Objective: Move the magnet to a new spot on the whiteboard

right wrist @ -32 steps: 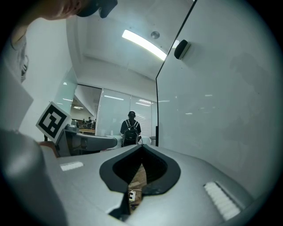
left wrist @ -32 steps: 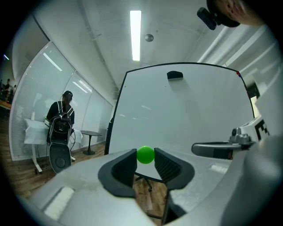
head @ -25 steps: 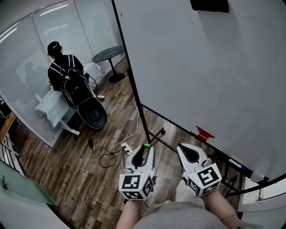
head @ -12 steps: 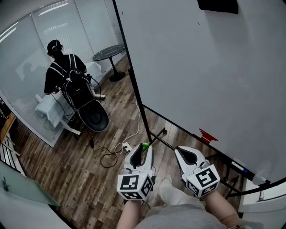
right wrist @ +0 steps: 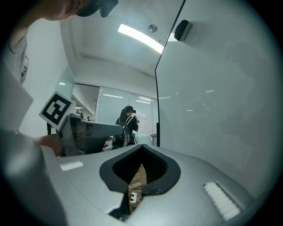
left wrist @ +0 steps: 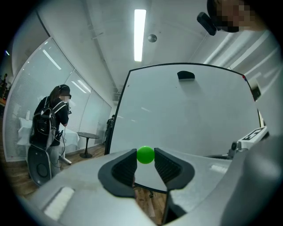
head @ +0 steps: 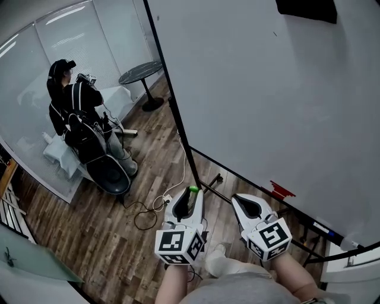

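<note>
Both grippers are level in my hands, side by side. My left gripper [head: 190,198] [left wrist: 146,157] is clamped on the magnet [head: 193,189] [left wrist: 145,155], a small green ball pinched at the very tips of the two dark pads. The magnet is off the board, in the air in front of it. My right gripper [head: 238,199] [right wrist: 142,147] has its jaws together, with nothing between them.

Straight ahead of the left gripper stands the whiteboard [head: 267,89] [left wrist: 185,114], a large pale sheet in a thin black frame on a stand. From the right gripper it fills everything ahead and to the right [right wrist: 221,88]. Its face is almost bare. A black eraser [head: 306,9] [left wrist: 185,75] sits high up, well above both tools. A red piece [head: 281,191] lies at the board's lower edge, just beyond the right gripper's tips.

Below the grippers is a dark wood-plank floor [head: 89,237], with a white power strip [head: 167,200] and its cable just left of the left gripper. Farther to the left a person with a backpack [head: 71,107] [left wrist: 51,119] stands beside a glass wall [head: 35,65], near a small round table [head: 140,72]. A long ceiling light [left wrist: 139,34] glows above the left gripper.
</note>
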A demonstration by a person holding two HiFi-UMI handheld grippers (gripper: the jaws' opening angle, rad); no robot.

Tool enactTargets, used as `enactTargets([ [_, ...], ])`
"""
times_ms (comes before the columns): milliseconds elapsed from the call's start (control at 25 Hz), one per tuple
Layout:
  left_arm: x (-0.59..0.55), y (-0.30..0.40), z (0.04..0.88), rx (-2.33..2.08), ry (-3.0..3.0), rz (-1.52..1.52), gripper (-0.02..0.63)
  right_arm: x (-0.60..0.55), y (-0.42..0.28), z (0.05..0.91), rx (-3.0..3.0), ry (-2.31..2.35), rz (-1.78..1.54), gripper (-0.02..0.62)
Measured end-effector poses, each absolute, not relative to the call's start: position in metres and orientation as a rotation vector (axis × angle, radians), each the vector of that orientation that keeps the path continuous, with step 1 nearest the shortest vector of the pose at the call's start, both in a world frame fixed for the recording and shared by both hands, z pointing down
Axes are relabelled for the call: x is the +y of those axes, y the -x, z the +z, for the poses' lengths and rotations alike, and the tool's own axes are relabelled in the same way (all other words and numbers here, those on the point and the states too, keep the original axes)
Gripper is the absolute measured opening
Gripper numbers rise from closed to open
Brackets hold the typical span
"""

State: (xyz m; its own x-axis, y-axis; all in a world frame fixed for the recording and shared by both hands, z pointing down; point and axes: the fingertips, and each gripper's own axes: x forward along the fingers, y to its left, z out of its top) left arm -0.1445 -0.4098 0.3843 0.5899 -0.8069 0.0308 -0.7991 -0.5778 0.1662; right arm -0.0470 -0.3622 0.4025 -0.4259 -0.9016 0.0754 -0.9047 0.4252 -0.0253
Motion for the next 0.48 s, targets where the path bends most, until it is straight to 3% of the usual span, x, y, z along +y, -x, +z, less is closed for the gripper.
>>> enactTargets([
  [480, -0.499, 0.142, 0.364, -1.234, -2.734, -0.070, 0.135, -0.445, 0.055, 0.389, -2.554, -1.749, 0.068, 0.000],
])
